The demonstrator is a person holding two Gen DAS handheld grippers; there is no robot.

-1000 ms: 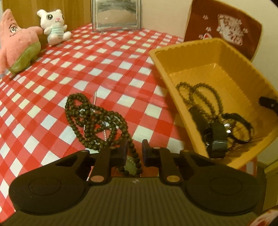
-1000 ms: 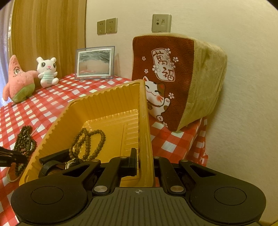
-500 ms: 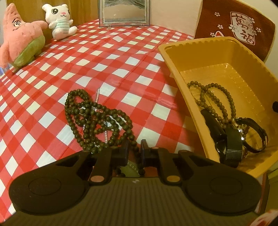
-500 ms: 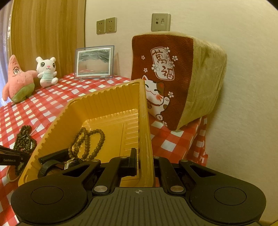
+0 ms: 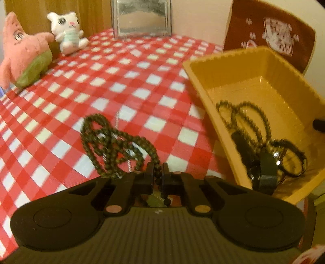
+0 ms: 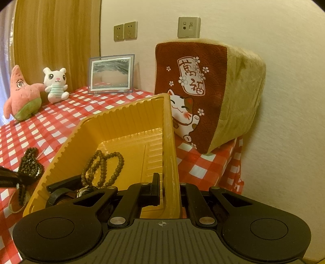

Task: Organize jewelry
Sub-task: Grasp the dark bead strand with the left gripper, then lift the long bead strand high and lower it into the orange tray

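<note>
A long dark bead necklace (image 5: pixel 113 140) lies tangled on the red checked tablecloth (image 5: pixel 132 81). My left gripper (image 5: pixel 158 168) is at its near end, and its jaws are closing with one strand of beads pinched between the pads. To the right is the yellow plastic tray (image 5: pixel 243 58), tilted, with a bead bracelet (image 5: pixel 243 113), a watch (image 5: pixel 288 160) and a black strap (image 5: pixel 264 172) inside. My right gripper (image 6: pixel 168 180) is shut on the tray's right wall (image 6: pixel 168 142); its outer finger is hidden behind that wall. The necklace (image 6: pixel 30 166) also shows in the right wrist view.
A pink star plush (image 5: pixel 24 61), a white bunny plush (image 5: pixel 69 38) and a picture frame (image 5: pixel 142 18) line the table's far side. A brown cat-print cushion (image 6: pixel 203 91) stands behind the tray against the wall. The table's right edge drops off by the cushion.
The left jaws have narrowed onto the bead strand, and the necklace looks slightly pulled and blurred. The right gripper and the tray have not moved.
</note>
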